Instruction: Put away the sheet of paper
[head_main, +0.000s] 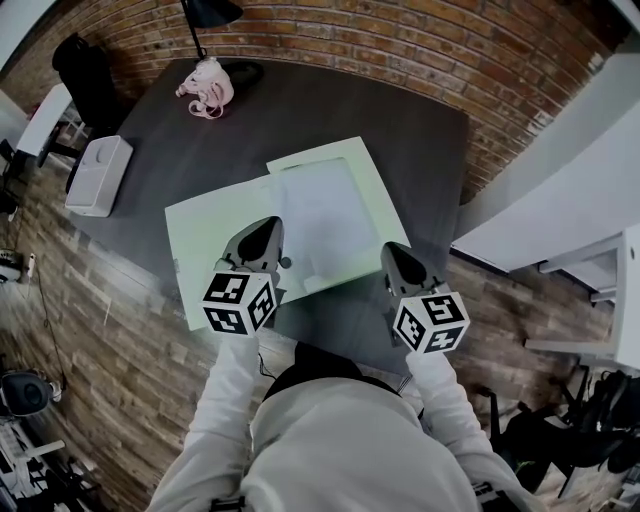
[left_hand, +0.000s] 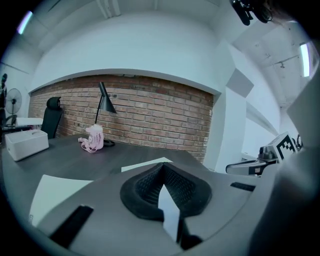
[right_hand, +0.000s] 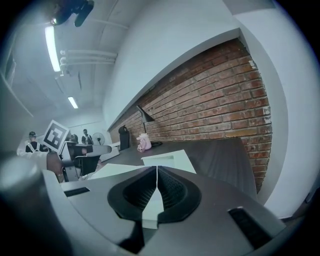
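Note:
An open pale green folder (head_main: 215, 250) lies on the dark table (head_main: 400, 130). The white sheet of paper (head_main: 330, 215) rests on its right half. My left gripper (head_main: 267, 226) is over the folder's middle fold, at the sheet's left edge. In the left gripper view its jaws (left_hand: 162, 169) are shut, with a thin white sheet pinched edge-on between the pads. My right gripper (head_main: 393, 252) sits at the folder's near right corner. It is shut (right_hand: 157, 171) too, and a pale green strip that looks like the folder's edge shows between its pads.
A pink toy (head_main: 205, 88) and a black lamp (head_main: 205, 15) stand at the table's far side. A white box (head_main: 98, 175) sits at the left edge, with a black chair (head_main: 85, 70) behind it. A white desk (head_main: 560, 210) stands to the right.

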